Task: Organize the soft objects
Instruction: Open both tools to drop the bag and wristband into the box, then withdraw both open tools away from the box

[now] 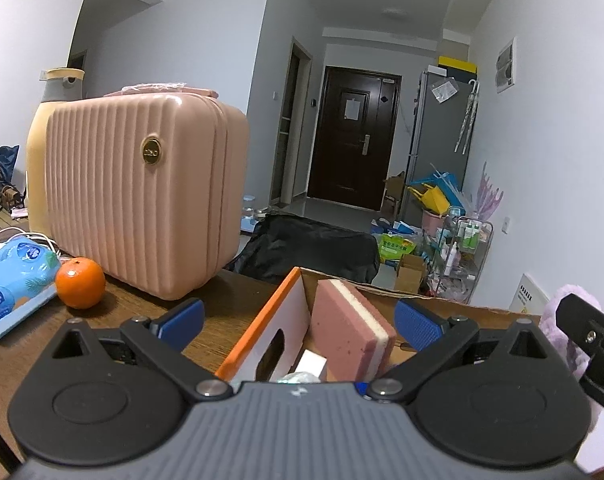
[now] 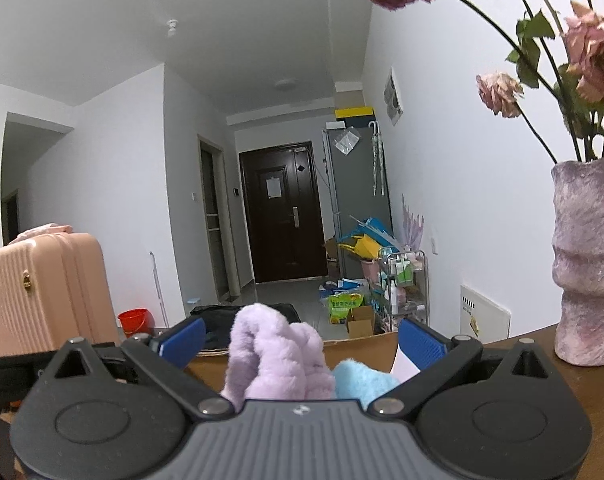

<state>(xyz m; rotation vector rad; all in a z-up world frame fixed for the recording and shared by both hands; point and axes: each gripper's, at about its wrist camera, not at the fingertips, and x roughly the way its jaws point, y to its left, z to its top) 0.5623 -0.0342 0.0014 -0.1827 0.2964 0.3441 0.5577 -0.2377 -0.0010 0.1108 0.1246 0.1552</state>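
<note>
Lilac plush [image 2: 278, 356] between wide-spread right tongs [image 2: 302, 338], touching neither pad.

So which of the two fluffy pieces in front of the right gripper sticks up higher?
The lilac plush piece: it rises well above the light blue one, which sits low beside it, toward the right finger of the open right gripper.

Left wrist view: sponge [image 1: 351, 330] pink over a cream layer; cardboard box [image 1: 262, 320] orange outside, white inside; suitcase [image 1: 142, 196] pale pink, vertical ribs, gold badge; orange [image 1: 80, 283] orange; tissue pack [image 1: 12, 284] light blue. Right wrist view: plush cloth [image 2: 278, 360] lilac, second cloth [image 2: 361, 380] sky blue; vase [image 2: 587, 260] mottled mauve; gripper pads [image 2: 419, 344] blue, ribbed.
</note>
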